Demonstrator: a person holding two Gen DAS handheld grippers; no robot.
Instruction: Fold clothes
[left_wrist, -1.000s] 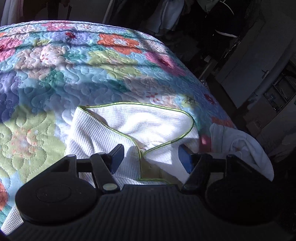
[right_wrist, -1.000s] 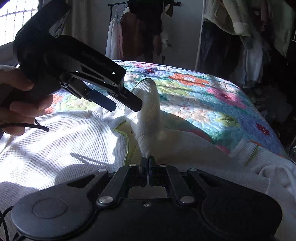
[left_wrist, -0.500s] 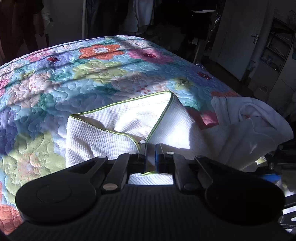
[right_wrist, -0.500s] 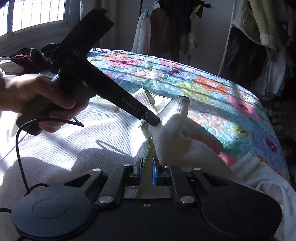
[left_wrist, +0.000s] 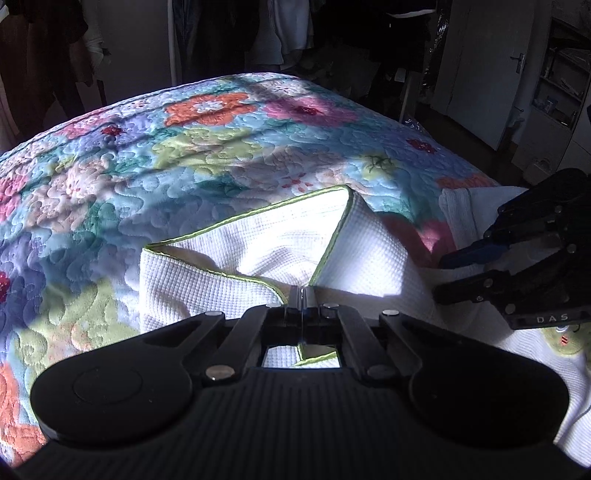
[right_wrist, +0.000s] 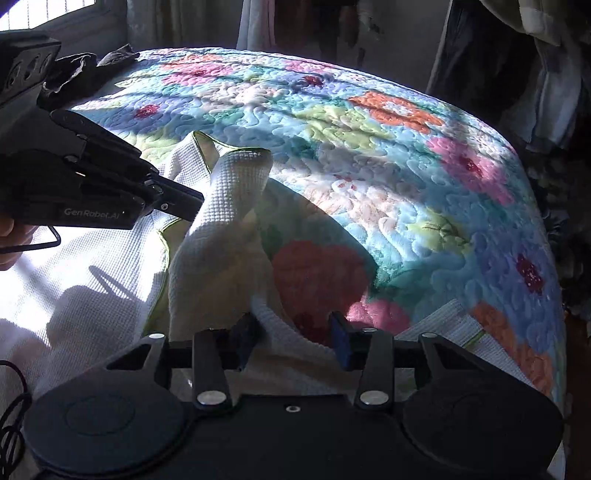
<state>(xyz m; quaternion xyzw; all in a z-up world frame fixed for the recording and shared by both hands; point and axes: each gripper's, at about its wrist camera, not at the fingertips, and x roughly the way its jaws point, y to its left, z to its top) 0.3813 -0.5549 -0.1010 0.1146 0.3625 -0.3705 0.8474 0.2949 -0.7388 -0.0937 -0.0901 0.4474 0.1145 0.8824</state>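
Note:
A white waffle-knit garment (left_wrist: 258, 243) with green trim lies on a flowered quilt (left_wrist: 184, 155). My left gripper (left_wrist: 301, 295) is shut on a trimmed edge of it near the neckline. In the right wrist view that gripper (right_wrist: 195, 208) pinches a raised peak of the garment (right_wrist: 225, 221). My right gripper (right_wrist: 291, 339) has its jaws opening; a loose fold lies between the blue pads, which do not press on it. The right gripper (left_wrist: 450, 273) also shows at the right edge of the left wrist view, low over the cloth.
The quilt (right_wrist: 369, 147) covers the whole bed and drops off at its right edge. Dark crumpled clothing (right_wrist: 92, 70) sits at the far left corner. Hanging clothes line the wall behind. A hand (right_wrist: 7, 236) and a cable (right_wrist: 11, 406) are at the left.
My left gripper closed on the garment's trimmed edge and rolled. My right gripper let go of the cloth, opened partway and drew off to the right.

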